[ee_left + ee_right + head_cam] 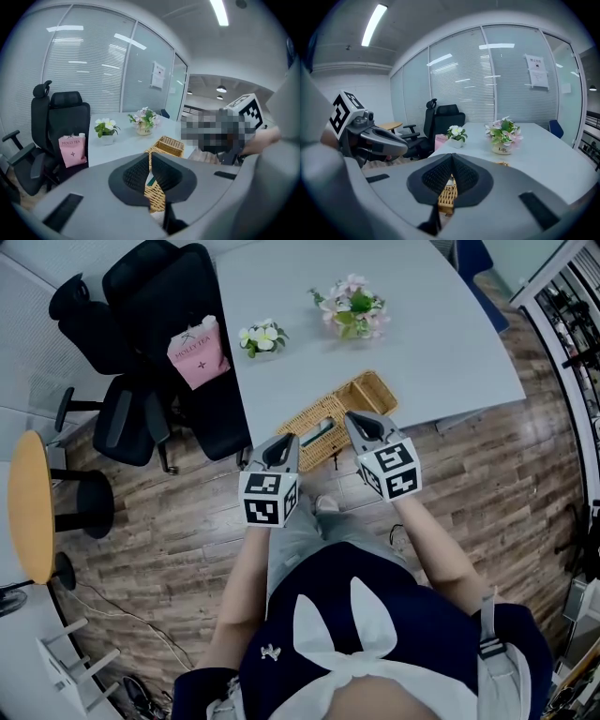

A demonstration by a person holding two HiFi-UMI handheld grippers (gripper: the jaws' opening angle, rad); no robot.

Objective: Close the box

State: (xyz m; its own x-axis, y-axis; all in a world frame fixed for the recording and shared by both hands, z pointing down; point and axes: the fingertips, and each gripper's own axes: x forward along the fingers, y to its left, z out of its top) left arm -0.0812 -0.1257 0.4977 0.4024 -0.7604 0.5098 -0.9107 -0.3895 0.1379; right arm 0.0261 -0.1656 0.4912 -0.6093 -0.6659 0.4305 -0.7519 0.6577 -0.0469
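A woven wicker box (364,394) lies open at the near edge of the grey table (441,343), and something dark green (319,433) shows in its left half. Both grippers hover just in front of the box and touch nothing. My left gripper (282,442) is shut and empty; in the left gripper view its jaws (150,157) meet, with the box (170,146) beyond them. The right gripper (355,419) is also shut and empty, and in the right gripper view its closed tips (452,157) stand above the wicker box (449,193).
Two small flower pots (261,337) (353,307) stand further back on the table. A black office chair (155,343) at the table's left carries a pink bag (198,354). A round wooden side table (28,502) stands at the far left on the wood floor.
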